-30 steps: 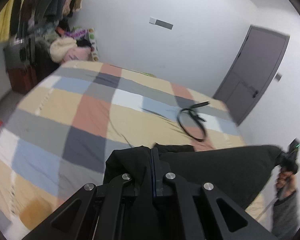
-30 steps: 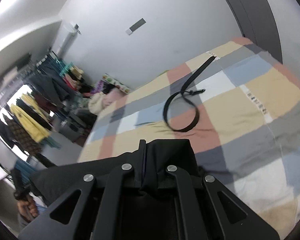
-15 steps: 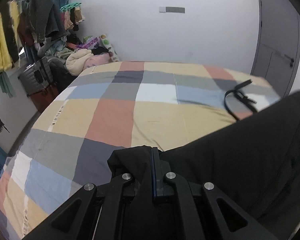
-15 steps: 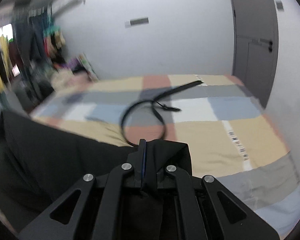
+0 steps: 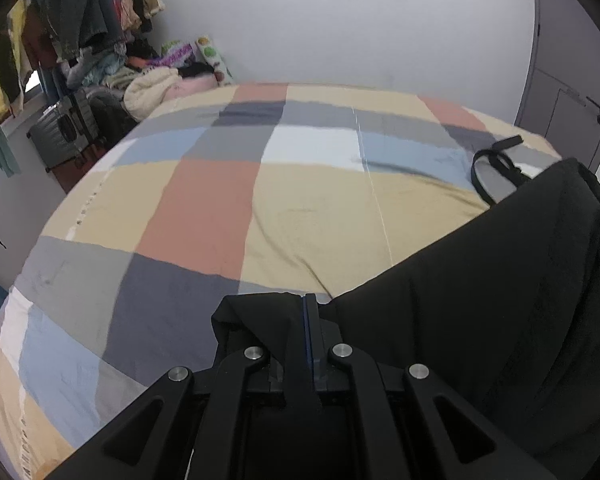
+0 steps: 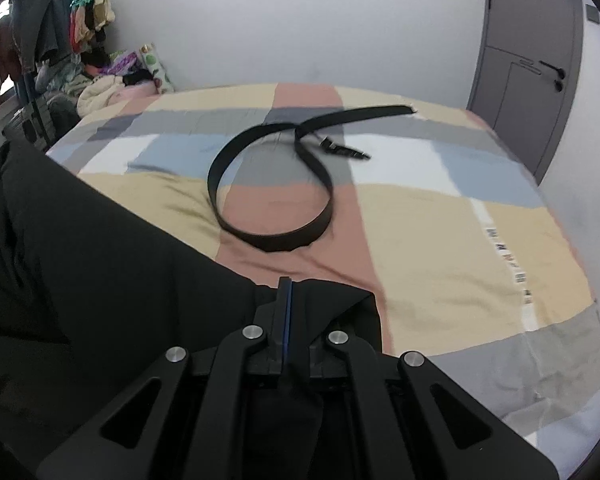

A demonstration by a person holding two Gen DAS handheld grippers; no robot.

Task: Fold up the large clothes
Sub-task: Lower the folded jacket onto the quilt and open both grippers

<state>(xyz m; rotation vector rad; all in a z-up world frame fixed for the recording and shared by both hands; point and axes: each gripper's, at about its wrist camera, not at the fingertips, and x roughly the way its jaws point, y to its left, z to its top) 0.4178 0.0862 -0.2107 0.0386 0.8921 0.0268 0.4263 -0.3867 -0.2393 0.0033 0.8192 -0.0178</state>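
Observation:
A large black garment (image 5: pixel 500 288) hangs stretched between my two grippers above the near side of the bed. My left gripper (image 5: pixel 305 308) is shut on one corner of it, the cloth bunched over the fingertips. My right gripper (image 6: pixel 286 292) is shut on the other corner, and the black garment (image 6: pixel 100 264) spreads away to the left in the right wrist view. The garment's lower part is out of view.
The bed has a checked cover (image 5: pixel 204 208) in tan, coral, grey and blue. A black belt (image 6: pixel 272 184) lies looped on it, also seen at the right in the left wrist view (image 5: pixel 496 168). Hanging clothes (image 5: pixel 72 28) and suitcases stand left; a grey door (image 6: pixel 532 68) is right.
Both grippers have swung to face the bed head-on and moved forward over it. The garment now spreads wide between them, filling the inner side of each view.

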